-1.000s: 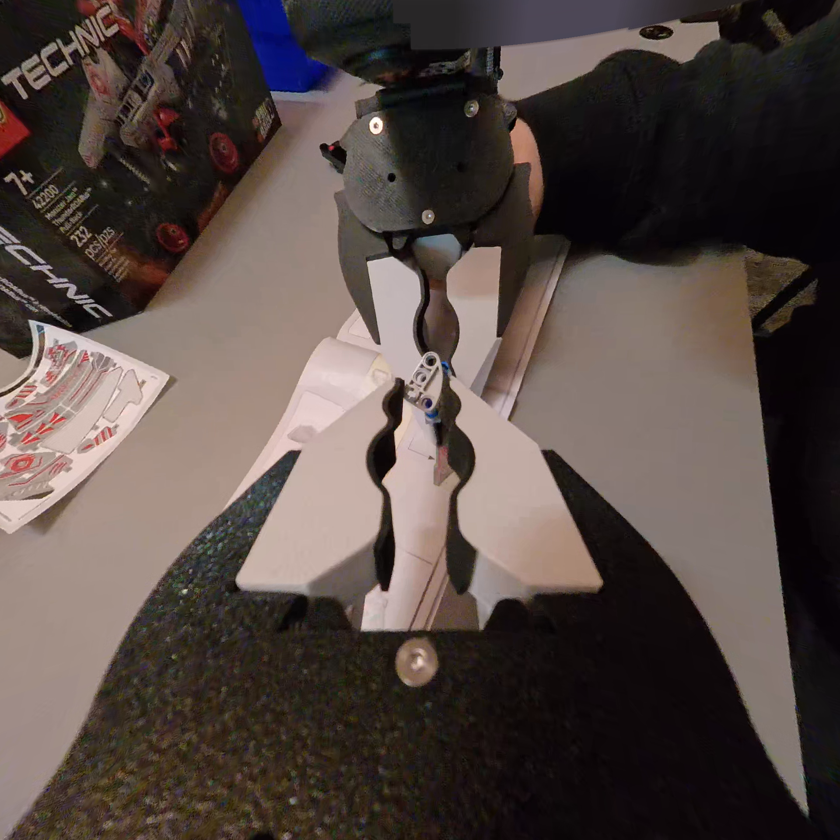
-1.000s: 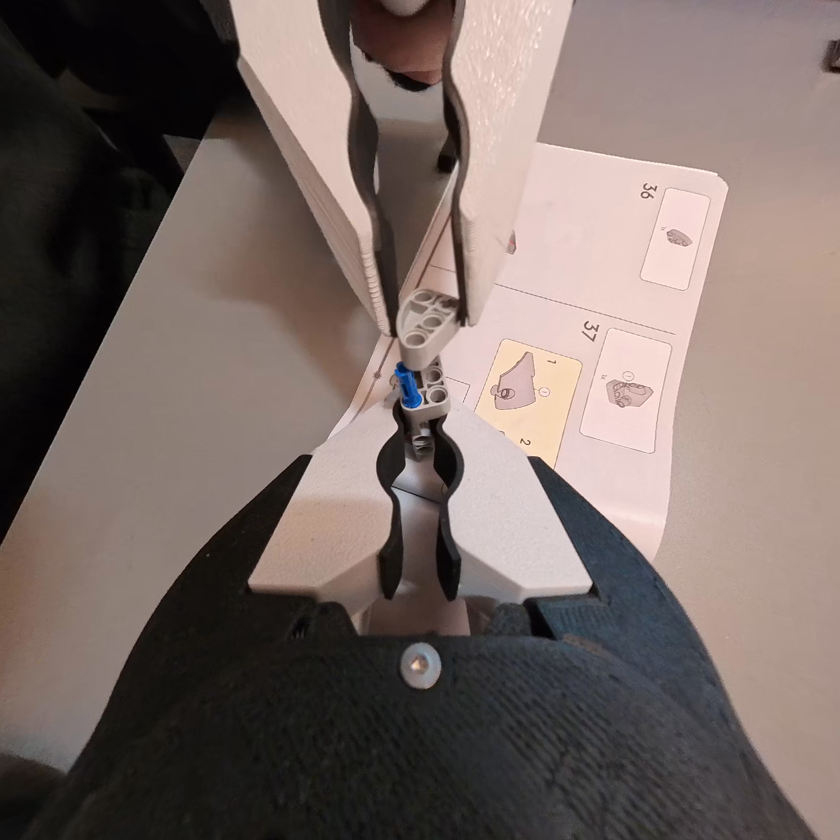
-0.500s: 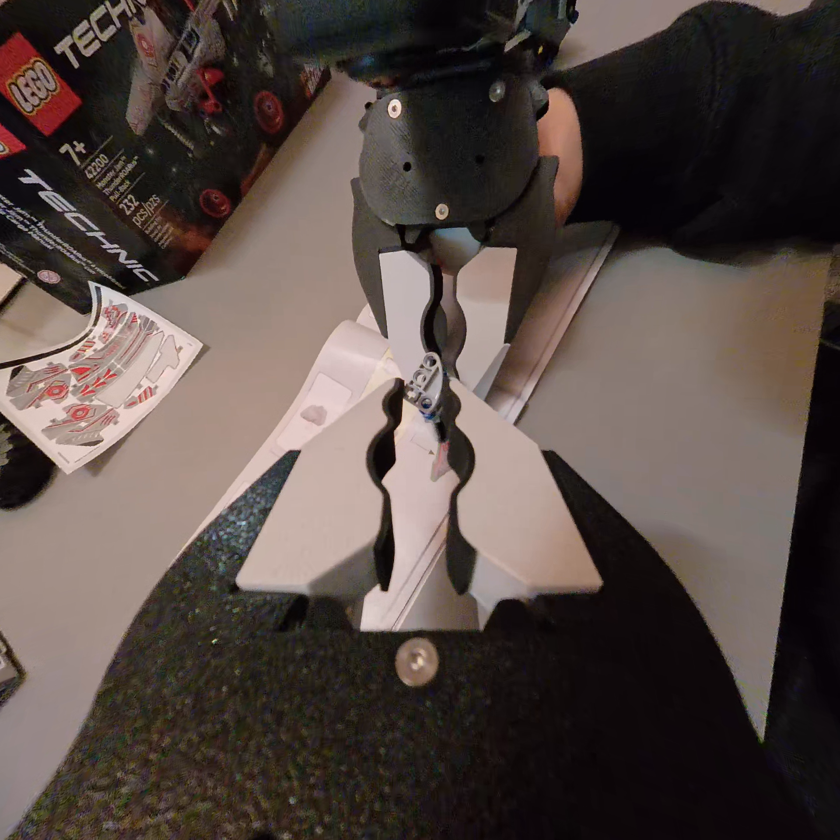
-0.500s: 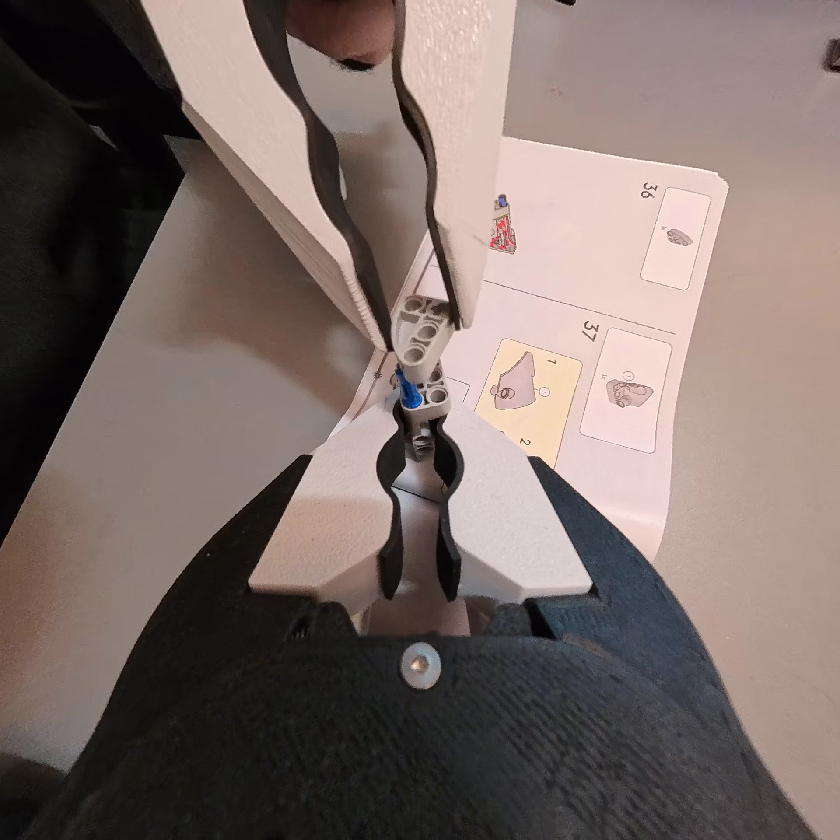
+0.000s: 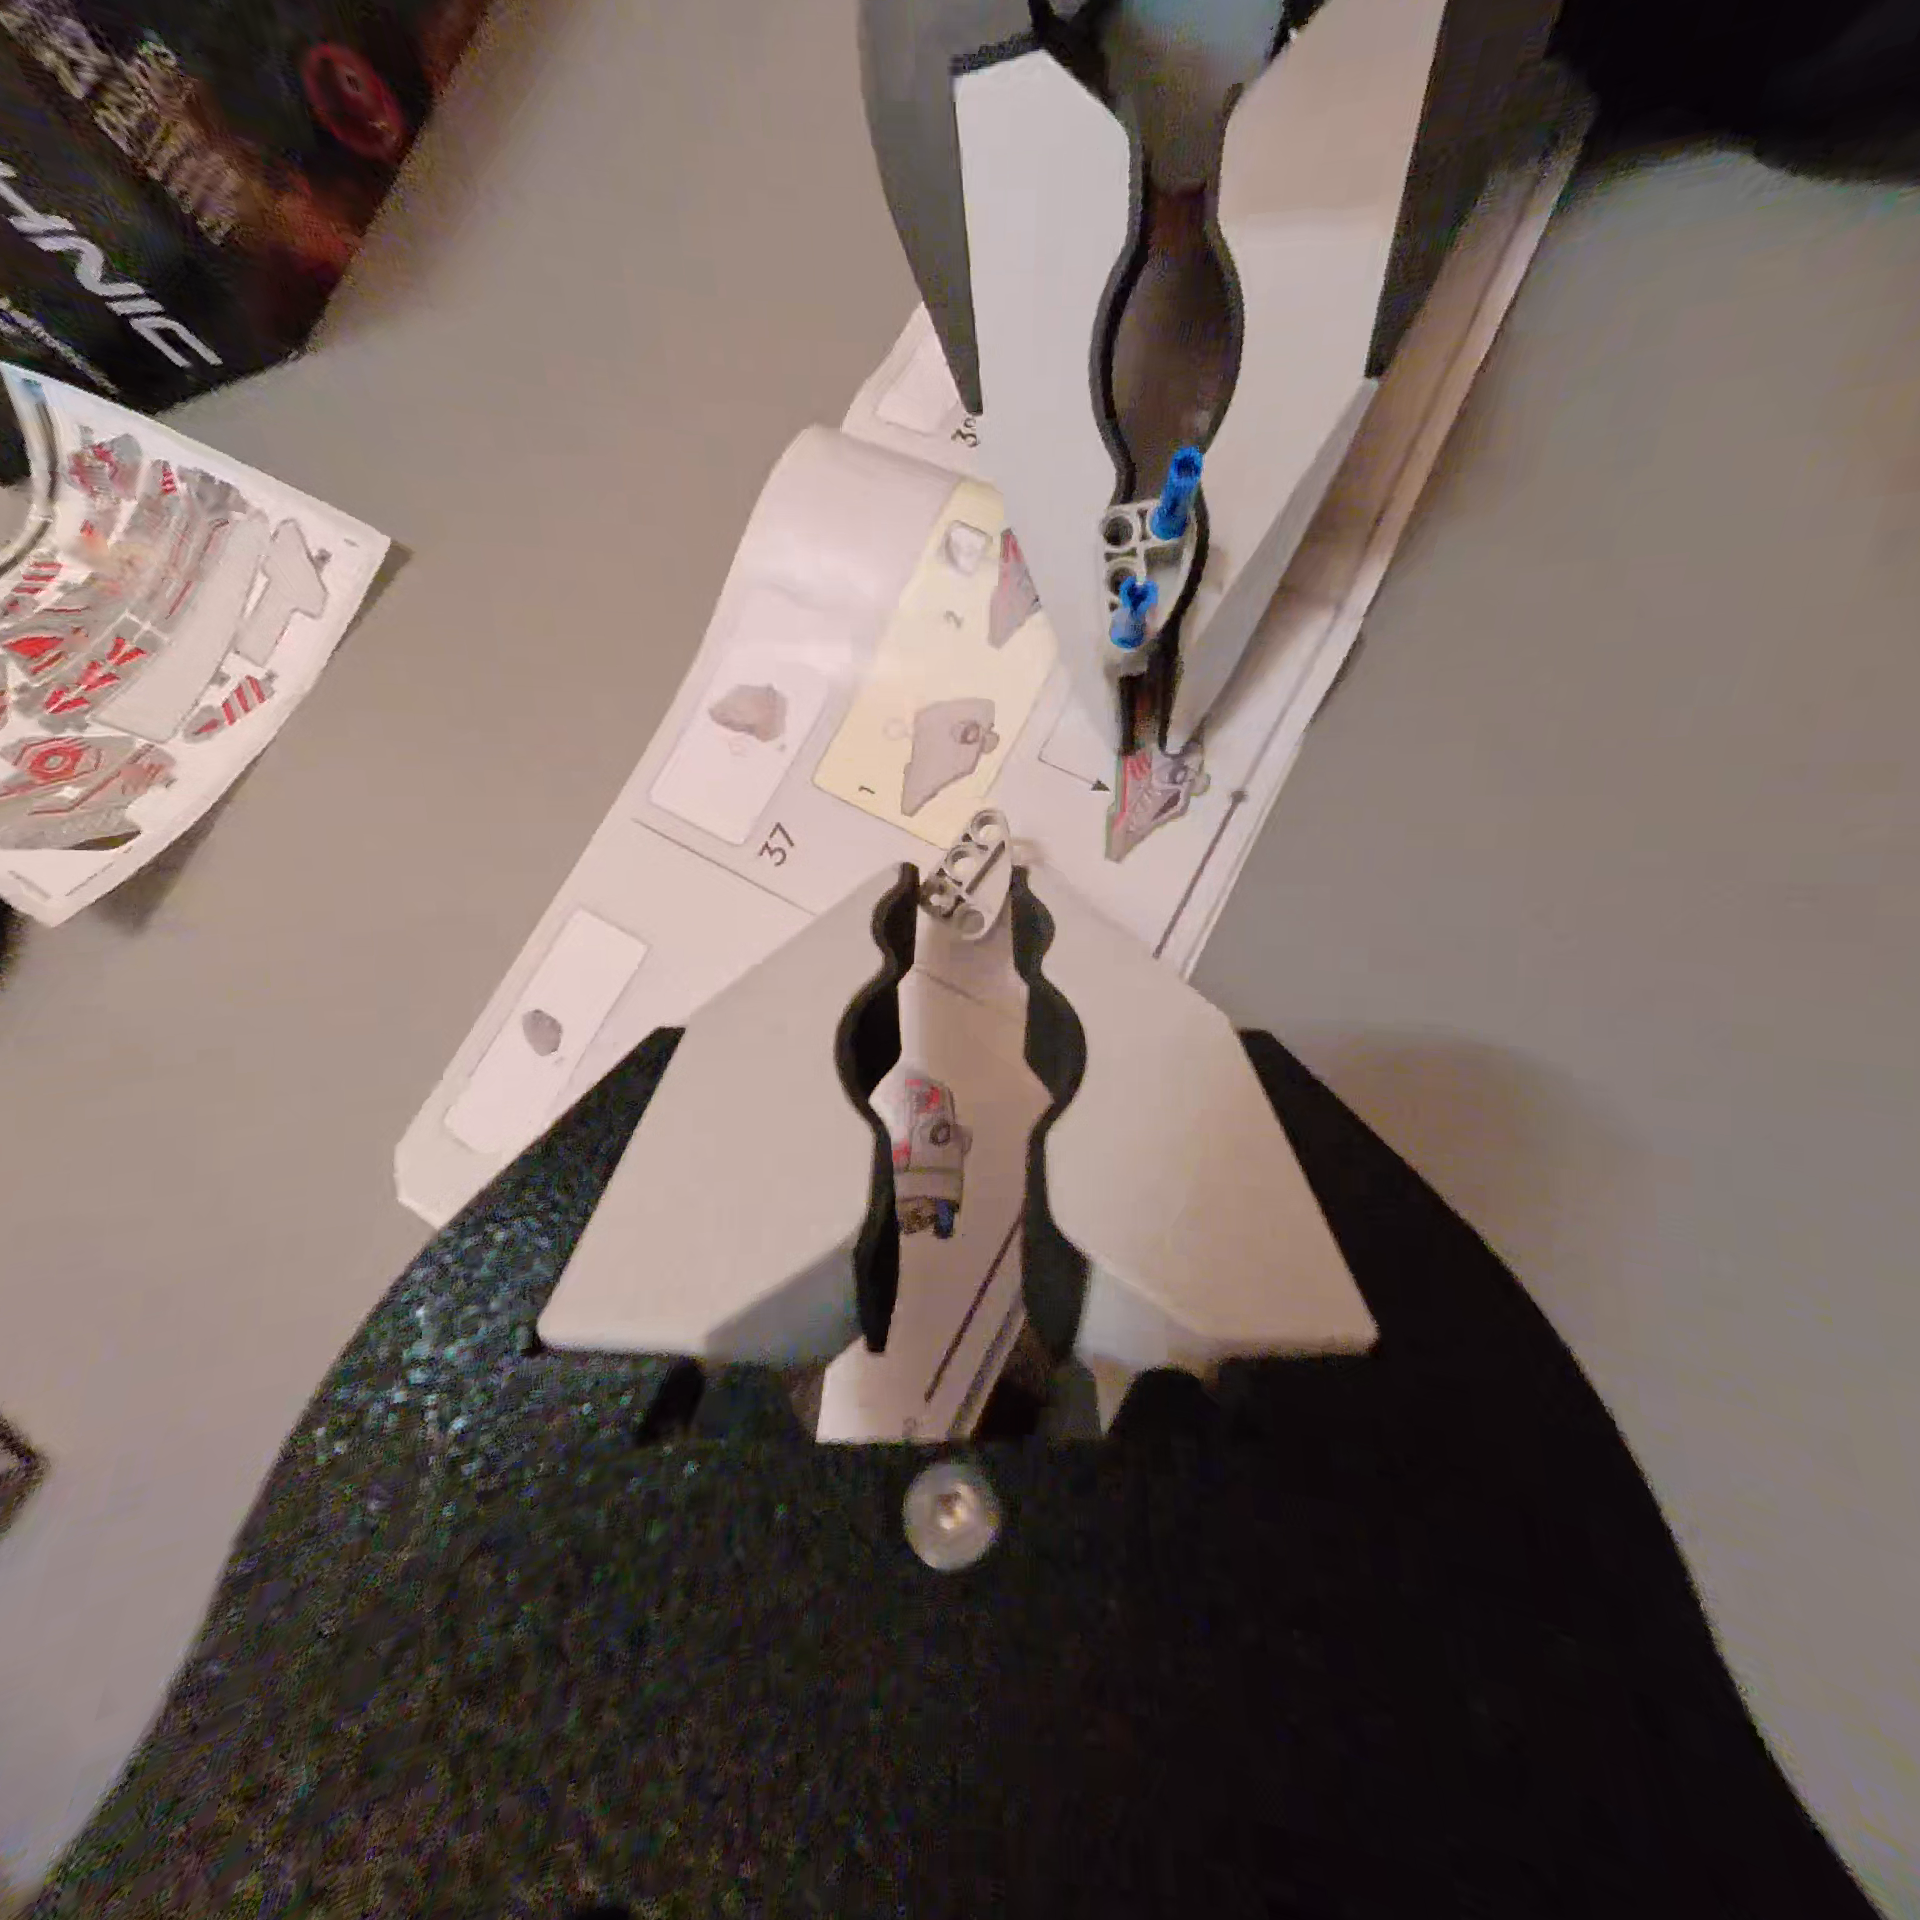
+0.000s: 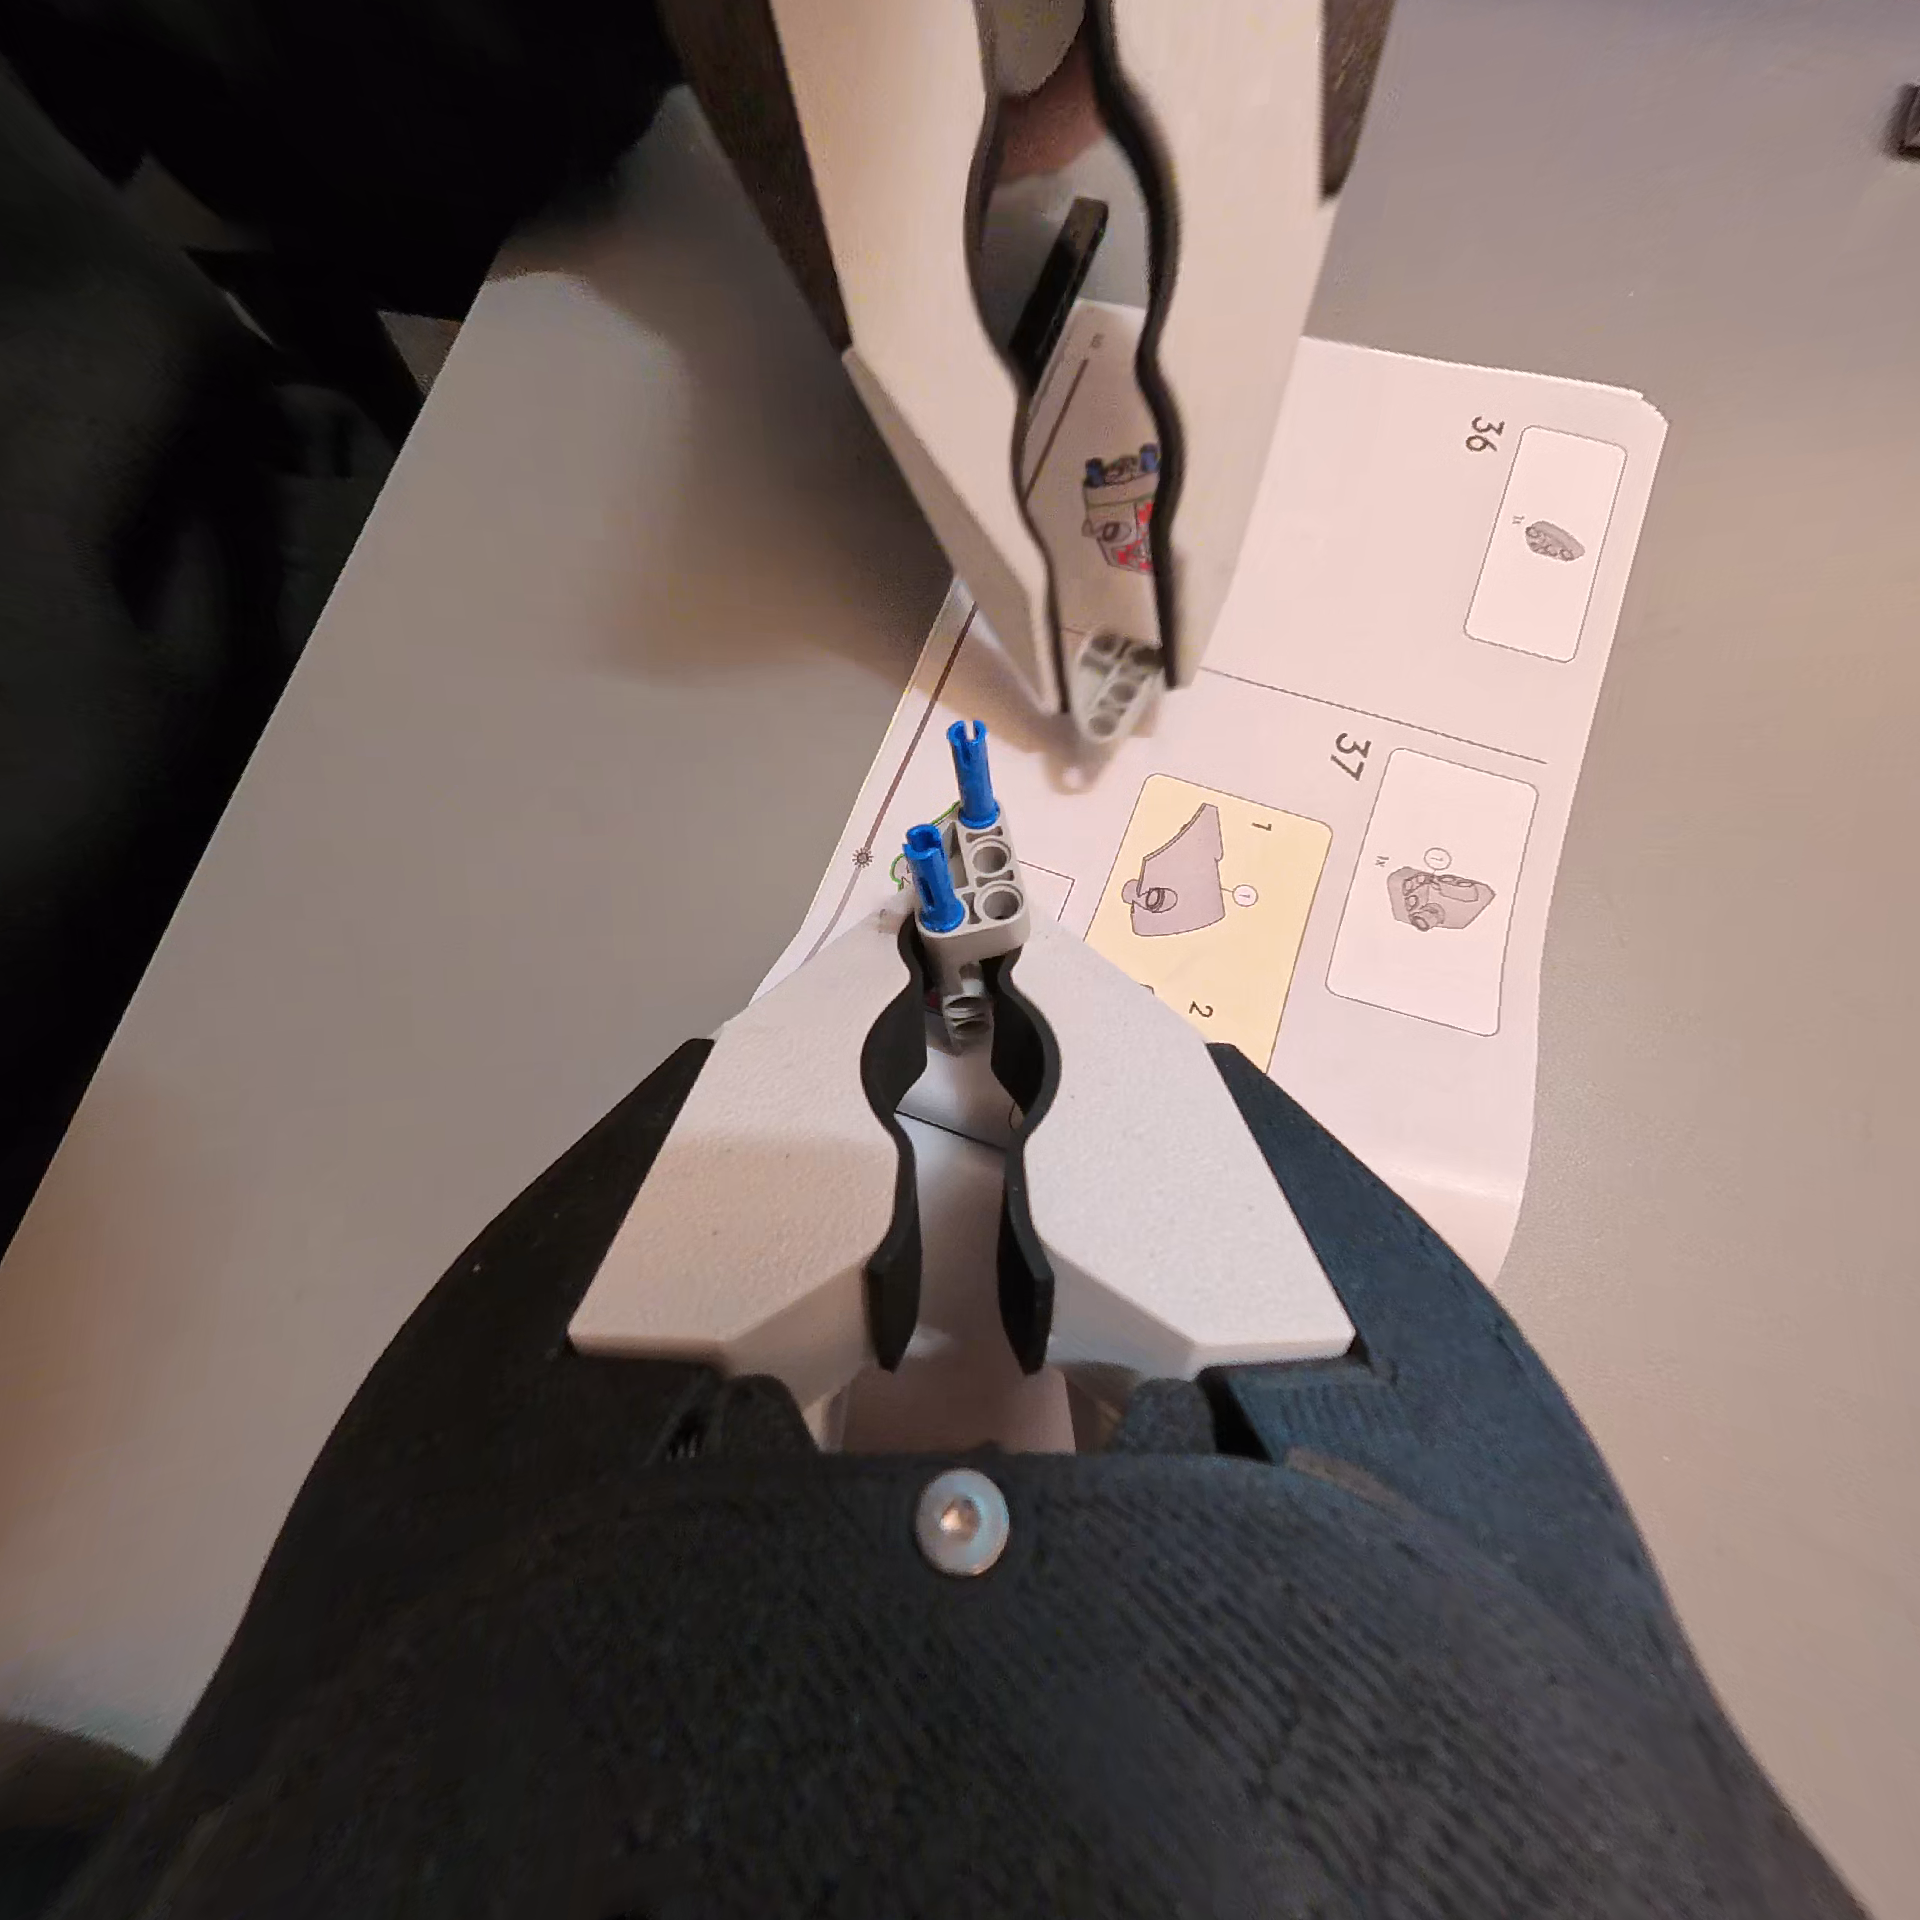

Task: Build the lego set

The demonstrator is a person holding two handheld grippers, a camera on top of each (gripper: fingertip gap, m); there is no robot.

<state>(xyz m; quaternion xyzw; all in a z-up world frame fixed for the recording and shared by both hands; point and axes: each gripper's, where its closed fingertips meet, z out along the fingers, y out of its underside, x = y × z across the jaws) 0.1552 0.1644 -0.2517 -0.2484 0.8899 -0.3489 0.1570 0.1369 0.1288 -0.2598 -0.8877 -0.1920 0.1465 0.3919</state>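
My left gripper (image 5: 966, 888) is shut on a small grey beam with holes (image 5: 968, 881), held at the fingertips above the instruction booklet (image 5: 727, 790). The same gripper (image 6: 1112, 686) and beam (image 6: 1117, 691) show at the top of the right wrist view. My right gripper (image 6: 961, 940) is shut on a grey connector block (image 6: 982, 894) with two blue pins (image 6: 971, 774) standing out of it. It also shows in the left wrist view (image 5: 1148, 665) with the block (image 5: 1138, 561). The two pieces are apart, with a gap between them.
The open booklet (image 6: 1403, 831) lies on the grey table (image 6: 416, 831). A sticker sheet (image 5: 135, 644) and the dark set box (image 5: 156, 156) are at the left. The table edge (image 6: 395, 436) and a dark sleeve lie at the left of the right wrist view. The grippers' ends are close to 5 cm from one another.
The two held pieces were pressed together before; now the grippers have pulled apart, each keeping its own piece, and both blue pins stand bare.
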